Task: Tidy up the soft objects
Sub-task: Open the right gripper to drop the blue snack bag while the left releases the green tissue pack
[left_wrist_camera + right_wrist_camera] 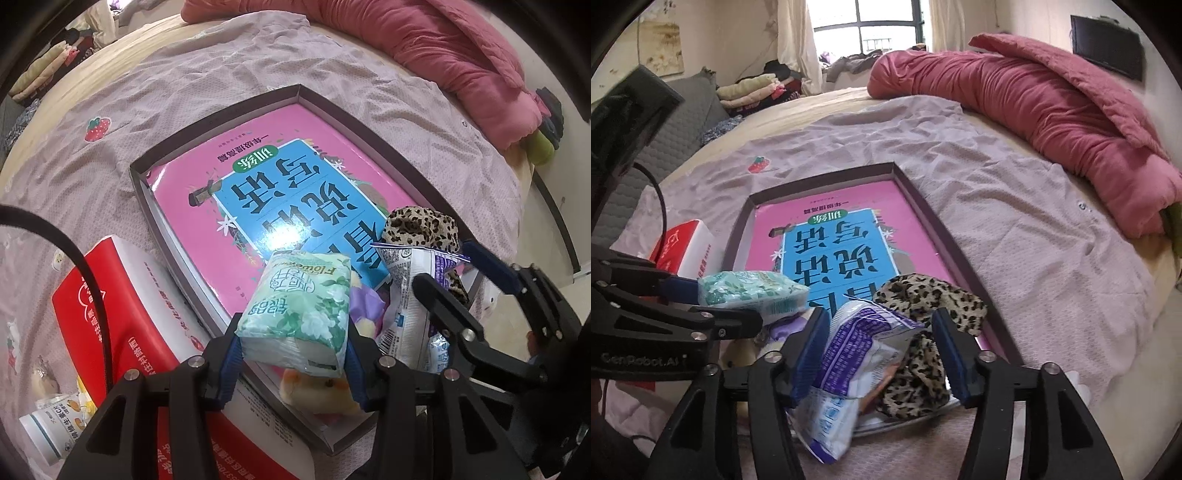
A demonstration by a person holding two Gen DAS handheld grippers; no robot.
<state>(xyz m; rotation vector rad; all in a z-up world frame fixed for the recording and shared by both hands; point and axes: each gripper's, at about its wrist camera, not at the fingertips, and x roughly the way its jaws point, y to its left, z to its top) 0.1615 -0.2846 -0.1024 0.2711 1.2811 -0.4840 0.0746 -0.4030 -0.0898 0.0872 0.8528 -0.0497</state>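
A: What has the left gripper (293, 363) got?

B: Its blue-padded jaws are closed against both sides of a soft green-and-white floral tissue pack (301, 314), which is lifted above the near end of the shallow dark-rimmed cardboard tray (216, 122). Below it, a yellow plush toy (314, 391) lies in the tray, beside some purple fabric (364, 304).

A: And the right gripper (881, 354)?

B: Spread wide, holding nothing firmly. A crinkled purple-and-white plastic snack packet (846, 362) sits between its fingers, against the left pad, and a leopard-print fabric scrunchie (923, 314) lies just ahead, toward the right pad. Whether the packet is actually pinched, I cannot tell.

A: What else lies ahead?

B: A pink-and-blue book (280, 206) fills the tray floor in front of both grippers. Left of the left gripper are a red-and-white box (122, 306) and a small white bottle (48, 432). Beyond everything lies a rumpled pink quilt (1052, 110) on the lilac sheet (1015, 221).
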